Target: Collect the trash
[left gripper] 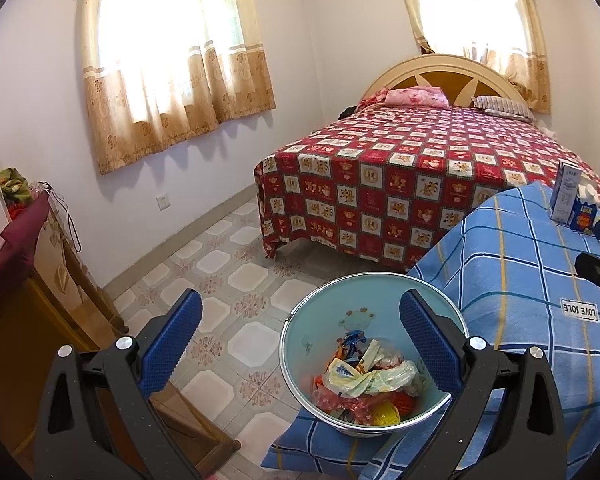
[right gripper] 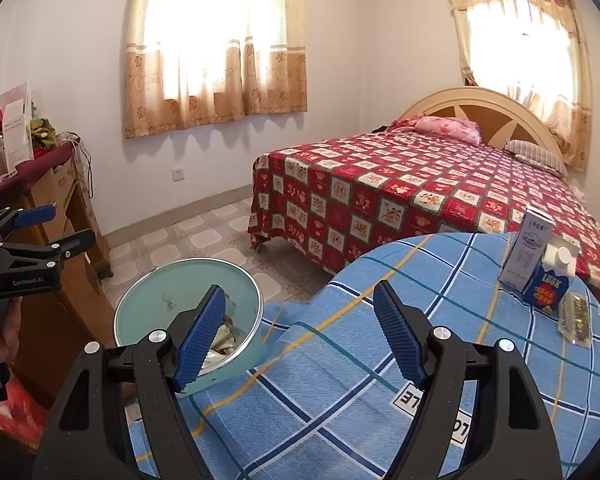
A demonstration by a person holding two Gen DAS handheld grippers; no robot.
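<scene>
Nearest the left wrist lens, the left gripper stands with its blue ribbed pads spread wide and nothing between them. Between those pads, at 6 o'clock in that view, sits the pale green round metal-rimmed waste bin, holding crumpled plastic wrappers and bags in yellow, red and white. The bin touches the edge of the blue plaid cloth-covered surface, which fills the 4 o'clock sector and carries a white label with black lettering.

The right gripper is likewise spread apart and empty, hovering over the same blue plaid surface. In the right wrist view the bin lies at 8 o'clock, just beside the left pad.

Uncollected items stand on the plaid cloth at 3 o'clock in the right wrist view:
- a tall white and grey carton;
- a blue gable-top drink carton with a white cap, touching the tall one;
- a small clear packet with dark contents, lying flat just beside the blue carton.

Room: a bed with a red patchwork cover and a cream arched headboard occupies 1 o'clock. Tan patterned curtains hang over two bright windows. Patterned floor tiles cover the floor. A wooden cabinet with a maroon cloth stands at 9 o'clock.
</scene>
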